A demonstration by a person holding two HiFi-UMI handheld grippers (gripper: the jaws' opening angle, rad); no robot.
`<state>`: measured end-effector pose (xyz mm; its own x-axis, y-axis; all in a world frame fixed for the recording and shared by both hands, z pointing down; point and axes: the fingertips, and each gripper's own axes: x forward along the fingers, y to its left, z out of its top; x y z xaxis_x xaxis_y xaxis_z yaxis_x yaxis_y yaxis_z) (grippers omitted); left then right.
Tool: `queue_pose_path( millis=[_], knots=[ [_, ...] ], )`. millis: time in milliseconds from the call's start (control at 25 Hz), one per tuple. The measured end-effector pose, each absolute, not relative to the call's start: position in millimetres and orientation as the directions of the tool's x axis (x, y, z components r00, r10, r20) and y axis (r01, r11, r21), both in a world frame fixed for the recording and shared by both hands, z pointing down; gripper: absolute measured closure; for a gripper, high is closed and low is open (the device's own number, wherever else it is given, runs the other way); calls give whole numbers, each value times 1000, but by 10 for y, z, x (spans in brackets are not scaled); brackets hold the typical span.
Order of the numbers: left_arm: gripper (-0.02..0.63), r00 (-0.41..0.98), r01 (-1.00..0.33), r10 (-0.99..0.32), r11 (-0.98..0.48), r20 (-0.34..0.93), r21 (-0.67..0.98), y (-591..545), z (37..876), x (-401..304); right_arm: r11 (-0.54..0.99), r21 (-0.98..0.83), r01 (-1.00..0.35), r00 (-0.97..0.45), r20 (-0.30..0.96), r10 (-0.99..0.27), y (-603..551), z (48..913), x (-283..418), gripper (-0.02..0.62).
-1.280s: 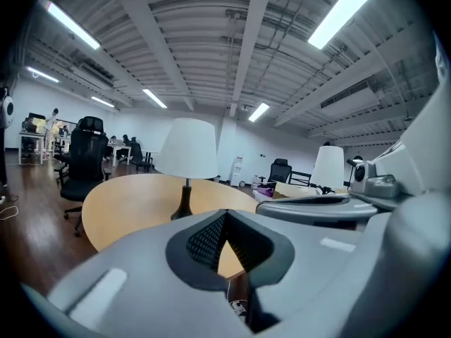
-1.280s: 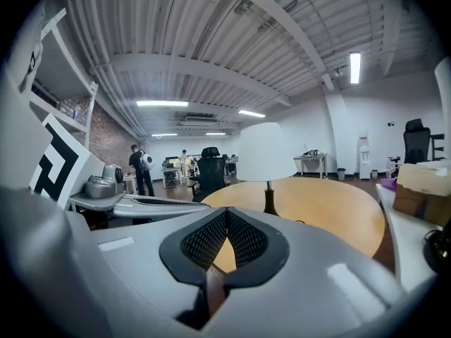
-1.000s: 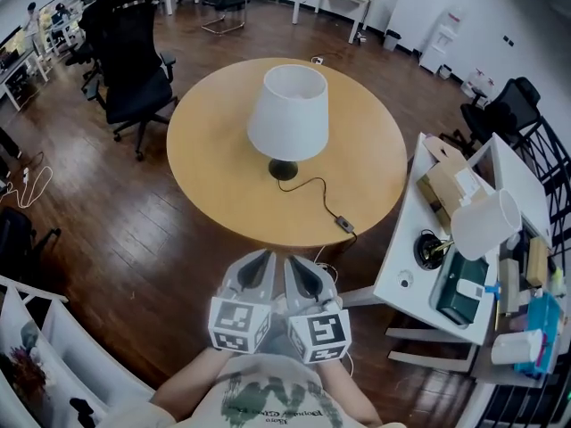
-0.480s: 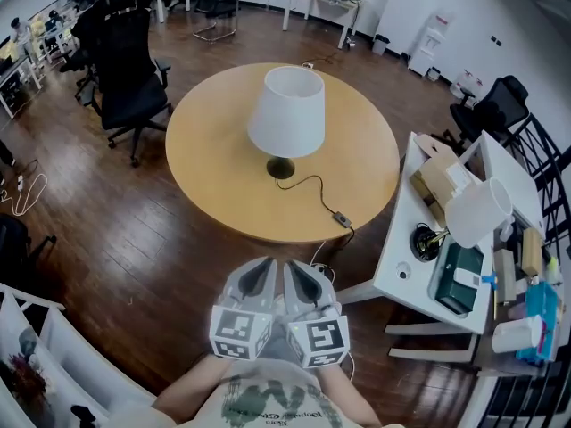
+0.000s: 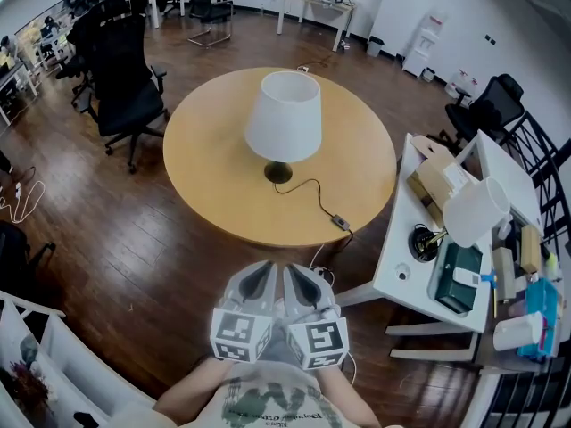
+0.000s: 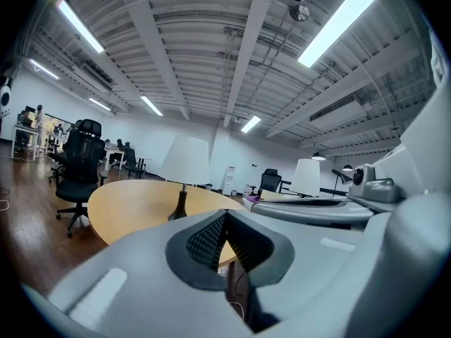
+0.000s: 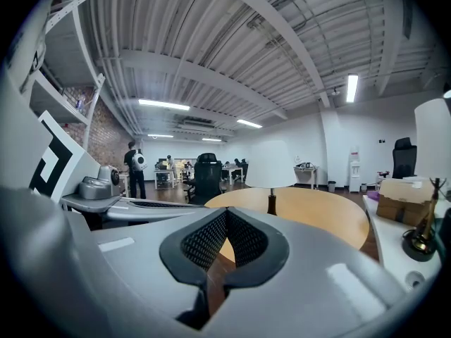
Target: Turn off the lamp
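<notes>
A lamp (image 5: 284, 119) with a white shade and dark base stands near the middle of the round wooden table (image 5: 214, 185). Its black cord runs to an inline switch (image 5: 340, 222) near the table's near right edge. My left gripper (image 5: 261, 272) and right gripper (image 5: 298, 274) are held side by side close to my body, well short of the table. Both are shut with nothing between the jaws. The lamp (image 6: 184, 171) stands ahead in the left gripper view, and the lamp (image 7: 271, 169) shows likewise in the right gripper view.
A white desk (image 5: 406, 266) at the right carries a second white-shaded lamp (image 5: 475, 210), a cardboard box (image 5: 434, 185) and clutter. Black office chairs (image 5: 116, 69) stand left of the table. White shelving (image 5: 53, 364) is at the lower left. The floor is dark wood.
The view has shifted slightly, so the table and lamp sit a little lower and nearer. Both grippers stay together, shut, in the same place.
</notes>
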<state>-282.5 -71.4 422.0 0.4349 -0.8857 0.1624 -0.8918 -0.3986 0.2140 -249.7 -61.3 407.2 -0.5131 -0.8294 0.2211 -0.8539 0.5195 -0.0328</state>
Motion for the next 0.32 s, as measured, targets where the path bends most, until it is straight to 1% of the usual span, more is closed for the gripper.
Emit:
queue_pose_path(
  millis=[320],
  knots=[
    [604,442,-888,-881,-404,167,220,-760,4257,-2821,519,-35,-854,-513,224,-829,-657,4085,-2507,595]
  ],
)
